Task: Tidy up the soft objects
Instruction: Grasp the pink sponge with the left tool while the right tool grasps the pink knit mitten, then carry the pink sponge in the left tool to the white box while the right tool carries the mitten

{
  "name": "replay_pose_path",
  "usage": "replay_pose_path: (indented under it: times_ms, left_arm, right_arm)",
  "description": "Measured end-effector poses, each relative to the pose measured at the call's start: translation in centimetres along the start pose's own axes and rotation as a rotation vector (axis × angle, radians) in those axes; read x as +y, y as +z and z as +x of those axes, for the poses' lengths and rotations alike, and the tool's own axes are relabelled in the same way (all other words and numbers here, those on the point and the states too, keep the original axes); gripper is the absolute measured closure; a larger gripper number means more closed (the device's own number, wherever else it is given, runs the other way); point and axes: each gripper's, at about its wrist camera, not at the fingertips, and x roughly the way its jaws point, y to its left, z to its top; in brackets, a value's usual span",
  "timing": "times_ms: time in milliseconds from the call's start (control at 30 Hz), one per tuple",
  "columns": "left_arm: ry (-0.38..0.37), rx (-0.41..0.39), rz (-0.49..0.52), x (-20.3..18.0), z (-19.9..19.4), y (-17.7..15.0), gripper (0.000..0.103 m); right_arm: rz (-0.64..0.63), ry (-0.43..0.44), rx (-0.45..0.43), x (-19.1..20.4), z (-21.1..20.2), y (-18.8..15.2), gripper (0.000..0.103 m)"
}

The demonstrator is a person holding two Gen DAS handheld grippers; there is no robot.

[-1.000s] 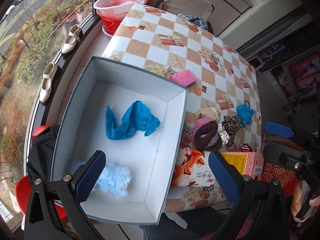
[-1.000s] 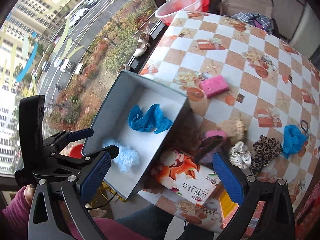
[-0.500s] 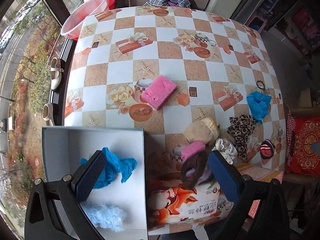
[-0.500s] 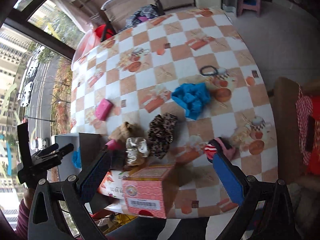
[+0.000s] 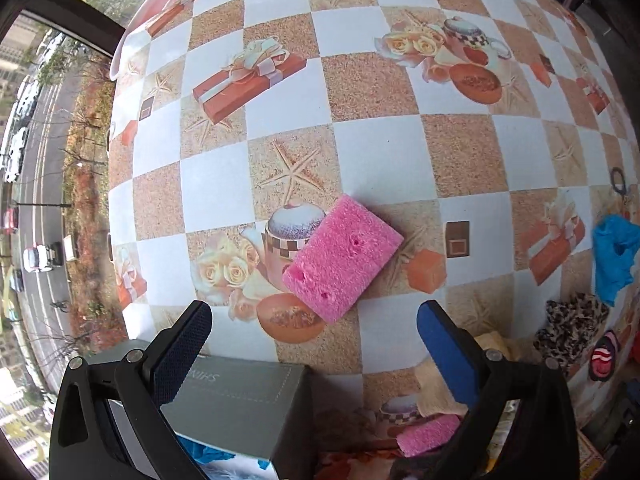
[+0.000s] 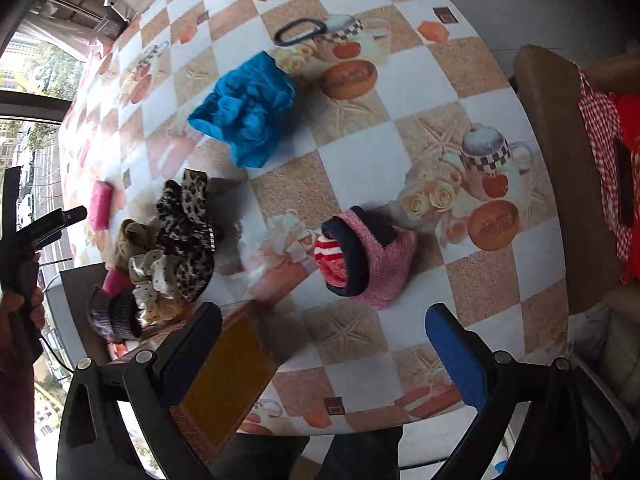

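A pink sponge lies on the checkered tablecloth just ahead of my open left gripper, which holds nothing. Below that gripper is the grey box's wall, with blue cloth showing inside. My right gripper is open and empty, hovering short of a pink and navy knitted sock. Further out lie a crumpled blue cloth and a pile with a leopard-print scrunchie and a white dotted one. The pink sponge shows at far left.
A pink-and-yellow carton stands under my right gripper's left finger. A black hair tie lies at the far side. A brown chair with red checked fabric stands right of the table. A pink basin sits at the far left corner.
Both grippers have moved forward and lower over the table. The left one left the box and now faces the pink sponge; the right one swung from the box toward the knitted sock.
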Motion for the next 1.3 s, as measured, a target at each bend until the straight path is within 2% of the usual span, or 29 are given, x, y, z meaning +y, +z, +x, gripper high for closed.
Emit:
replay_pose_path:
  times_ms: [100, 400, 467, 533, 633, 800, 867, 967, 1000, 1033, 1067, 1167, 1200, 1300]
  left_arm:
    - [0.036, 0.011, 0.043, -0.9, 1.6, 0.3, 0.001]
    - [0.037, 0.030, 0.085, -2.7, 4.1, 1.0, 0.000]
    - [0.019, 0.013, 0.087, -2.9, 4.1, 1.1, 0.000]
    - [0.008, 0.007, 0.094, -3.0, 4.0, 1.3, 0.000]
    - [-0.004, 0.002, 0.086, -3.1, 4.1, 1.7, 0.000]
    - [-0.040, 0.009, 0.072, -2.5, 4.4, 1.7, 0.000]
    - [-0.049, 0.018, 0.085, -2.3, 4.4, 1.4, 0.000]
    - [-0.063, -0.001, 0.110, -3.0, 3.9, 0.9, 0.011]
    - [-0.081, -0.009, 0.123, -3.3, 3.6, 0.7, 0.024]
    - [-0.110, -0.015, 0.138, -3.7, 3.1, 0.5, 0.044]
    - [-0.133, -0.019, 0.156, -4.1, 2.8, 0.4, 0.053]
    - [-0.065, -0.053, 0.215, -5.6, 2.2, 0.1, 0.053]
    - [-0.072, -0.065, 0.216, -5.9, 1.9, 0.0, 0.053]
    - [-0.095, -0.114, 0.214, -6.3, 0.3, -0.3, 0.053]
  right_arm:
    - [0.034, -0.020, 0.011, -1.2, 1.7, 0.4, 0.000]
    - [0.079, -0.044, 0.034, -2.4, 6.4, 2.3, 0.000]
    - [0.077, -0.064, 0.039, -2.4, 7.3, 2.6, 0.000]
    - [0.042, -0.127, 0.022, -2.0, 7.5, 2.9, 0.000]
    - [-0.002, -0.204, 0.041, -1.2, 8.0, 3.2, 0.000]
    - [0.008, -0.203, 0.010, -1.4, 7.8, 2.9, 0.000]
    - [-0.028, -0.211, 0.038, -1.1, 7.8, 2.9, 0.000]
    - [-0.045, -0.219, 0.067, -0.4, 8.0, 2.4, 0.001]
    - [-0.044, -0.221, 0.062, -0.4, 7.9, 2.2, 0.005]
    - [-0.046, -0.220, 0.052, 0.0, 7.9, 2.3, 0.008]
    - [-0.054, -0.219, 0.041, 0.2, 7.6, 2.1, 0.017]
    - [-0.097, -0.200, 0.008, 0.8, 6.6, 1.6, 0.049]
    - [-0.094, -0.167, 0.006, 0.7, 6.4, 1.5, 0.054]
    - [-0.068, -0.126, -0.016, 0.1, 5.3, 1.1, 0.054]
